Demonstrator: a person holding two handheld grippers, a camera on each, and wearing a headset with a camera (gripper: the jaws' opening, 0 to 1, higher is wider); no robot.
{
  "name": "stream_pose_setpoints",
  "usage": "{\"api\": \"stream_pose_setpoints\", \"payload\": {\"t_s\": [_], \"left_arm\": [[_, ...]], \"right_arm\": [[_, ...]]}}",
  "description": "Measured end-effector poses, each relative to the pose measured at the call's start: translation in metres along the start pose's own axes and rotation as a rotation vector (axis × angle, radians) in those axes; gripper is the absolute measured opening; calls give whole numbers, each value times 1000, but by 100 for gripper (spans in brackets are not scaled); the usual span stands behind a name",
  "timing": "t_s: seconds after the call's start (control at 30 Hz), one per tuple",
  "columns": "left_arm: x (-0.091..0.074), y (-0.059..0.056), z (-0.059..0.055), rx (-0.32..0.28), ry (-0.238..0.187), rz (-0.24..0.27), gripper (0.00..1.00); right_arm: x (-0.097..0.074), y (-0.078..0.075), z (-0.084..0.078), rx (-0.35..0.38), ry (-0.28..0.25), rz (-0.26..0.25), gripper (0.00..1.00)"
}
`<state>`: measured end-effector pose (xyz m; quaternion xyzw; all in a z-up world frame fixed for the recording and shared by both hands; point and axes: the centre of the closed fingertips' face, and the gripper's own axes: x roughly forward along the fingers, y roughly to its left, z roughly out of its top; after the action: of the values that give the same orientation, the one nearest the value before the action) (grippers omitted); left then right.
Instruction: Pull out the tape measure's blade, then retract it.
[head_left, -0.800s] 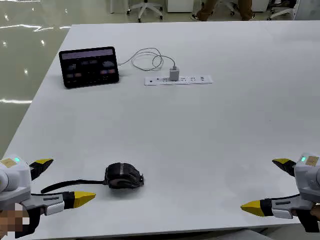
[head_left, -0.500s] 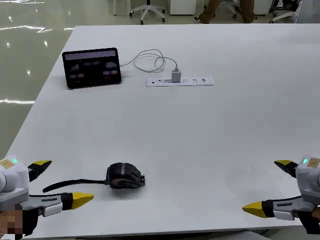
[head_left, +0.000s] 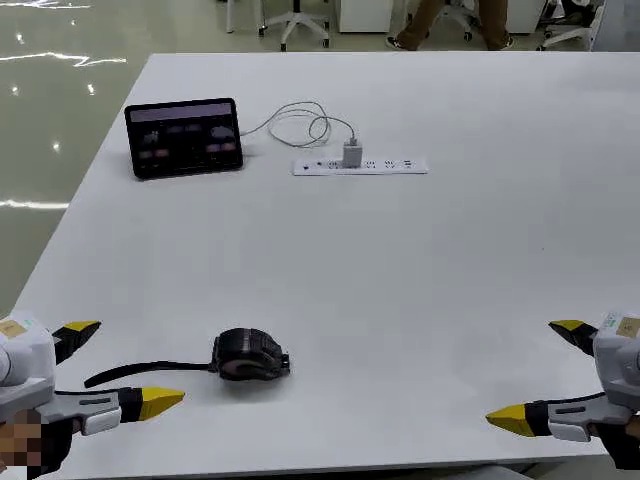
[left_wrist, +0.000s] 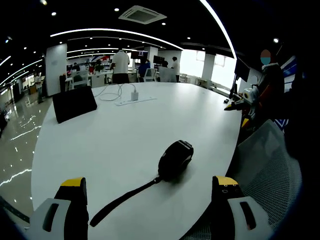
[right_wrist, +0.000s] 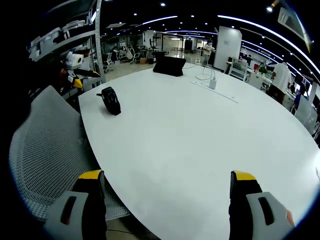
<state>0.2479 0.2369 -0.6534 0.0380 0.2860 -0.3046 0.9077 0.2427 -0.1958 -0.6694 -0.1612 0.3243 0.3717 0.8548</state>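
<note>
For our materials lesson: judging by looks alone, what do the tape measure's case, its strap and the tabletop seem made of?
Tape measure case: probably black plastic or rubber; rounded moulded shape, dull sheen.
Strap: thin, dark, lying limp in a curve; likely woven fabric or cord.
Tabletop: smooth, uniform matte white; perhaps laminate, not certain.

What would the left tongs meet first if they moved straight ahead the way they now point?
Probably the black strap lying just ahead of the left tongs, then the tape measure itself; depth is unclear.
</note>
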Motion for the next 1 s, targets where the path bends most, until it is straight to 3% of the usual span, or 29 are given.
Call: {"api": "stream_pose_setpoints", "payload": {"t_s": [0.17, 0.27, 0.4, 0.5, 1.0], "left_arm": [[4, -1, 3, 26, -3, -18, 100], [8, -7, 0, 50, 38, -50, 100], [12, -4, -6, 113, 101, -41, 100], [16, -7, 0, 127, 86, -54, 100], [31, -12, 7, 200, 150, -115, 100]], "right_arm": [[0, 4, 3, -10, 3, 12, 100], [1, 4, 3, -19, 4, 26, 100], [5, 8, 7, -35, -10, 60, 99], [10, 8, 11, -50, -19, 68, 100], [22, 14, 33, -93, -33, 83, 100]]}}
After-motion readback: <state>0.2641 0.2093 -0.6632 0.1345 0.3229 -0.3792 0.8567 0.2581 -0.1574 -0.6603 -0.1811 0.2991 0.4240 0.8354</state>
